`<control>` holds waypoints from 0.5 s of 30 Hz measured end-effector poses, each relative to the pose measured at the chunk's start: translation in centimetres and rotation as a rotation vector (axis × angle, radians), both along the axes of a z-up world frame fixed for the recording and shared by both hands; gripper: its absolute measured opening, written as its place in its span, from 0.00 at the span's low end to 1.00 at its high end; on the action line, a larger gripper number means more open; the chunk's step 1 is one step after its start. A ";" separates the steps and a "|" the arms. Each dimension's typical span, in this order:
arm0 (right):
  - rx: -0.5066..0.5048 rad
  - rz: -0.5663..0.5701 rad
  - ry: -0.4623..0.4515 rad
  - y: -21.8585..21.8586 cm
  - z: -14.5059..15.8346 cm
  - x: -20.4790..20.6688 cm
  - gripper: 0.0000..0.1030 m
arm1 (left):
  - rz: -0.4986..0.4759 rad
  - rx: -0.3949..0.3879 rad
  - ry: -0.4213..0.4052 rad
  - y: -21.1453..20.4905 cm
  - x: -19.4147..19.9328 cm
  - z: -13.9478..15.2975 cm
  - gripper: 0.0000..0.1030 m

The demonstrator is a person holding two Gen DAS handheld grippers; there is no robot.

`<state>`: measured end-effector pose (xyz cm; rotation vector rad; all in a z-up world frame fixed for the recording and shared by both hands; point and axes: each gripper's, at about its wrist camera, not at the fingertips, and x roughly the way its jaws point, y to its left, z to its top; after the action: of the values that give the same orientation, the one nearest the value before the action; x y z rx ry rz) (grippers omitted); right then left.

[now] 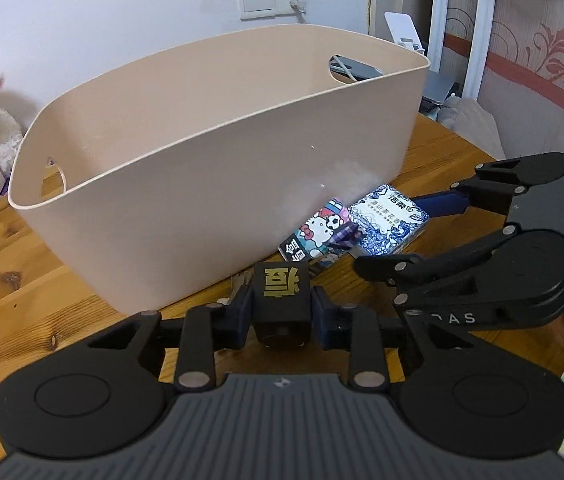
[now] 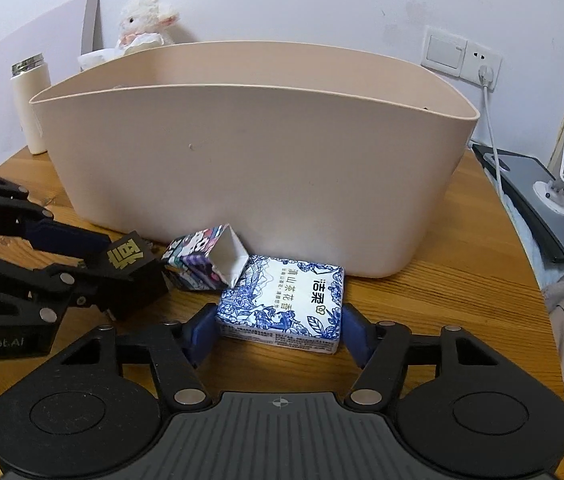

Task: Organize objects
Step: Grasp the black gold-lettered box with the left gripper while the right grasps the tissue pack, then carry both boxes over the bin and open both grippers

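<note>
Left gripper (left wrist view): the left gripper (image 1: pixel 280 312) is clenched on a black box with a gold character (image 1: pixel 280 289), held between its blue pads just in front of the beige basket (image 1: pixel 217 184).
Basket edge: the near wall rises right ahead of the fingers; its rim sits well above the held box.
Open room: bare wooden table (image 1: pixel 13 280) lies to the left; to the right the cartoon-print carton (image 1: pixel 318 236) and the blue-and-white tissue pack (image 1: pixel 390 220) crowd the basket's foot.
Other tool: the right gripper (image 1: pixel 422 228) reaches in from the right around the tissue pack.

Right gripper (right wrist view): the right gripper (image 2: pixel 279 330) has its blue pads against both sides of the tissue pack (image 2: pixel 282 304), which lies flat on the table (image 2: pixel 442 300).
Neighbours: the open-ended carton (image 2: pixel 205 260) leans on the pack's far left corner; the left gripper (image 2: pixel 121 276) with its black box (image 2: pixel 129 268) sits just left.
Basket (image 2: pixel 253 168): directly behind, wall near the pack.
Table edge: curves away at right, clear wood between.
</note>
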<state>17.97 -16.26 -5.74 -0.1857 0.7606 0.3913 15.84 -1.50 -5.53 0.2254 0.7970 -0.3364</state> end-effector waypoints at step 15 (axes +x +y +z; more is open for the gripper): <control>-0.007 -0.006 -0.048 -1.2 2.7 -2.9 0.59 | 0.045 -0.046 -0.025 1.2 -2.2 1.6 0.32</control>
<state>15.08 -17.42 -3.09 -0.1985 0.7153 0.3779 13.62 -0.26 -3.90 0.1686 0.7678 -0.3089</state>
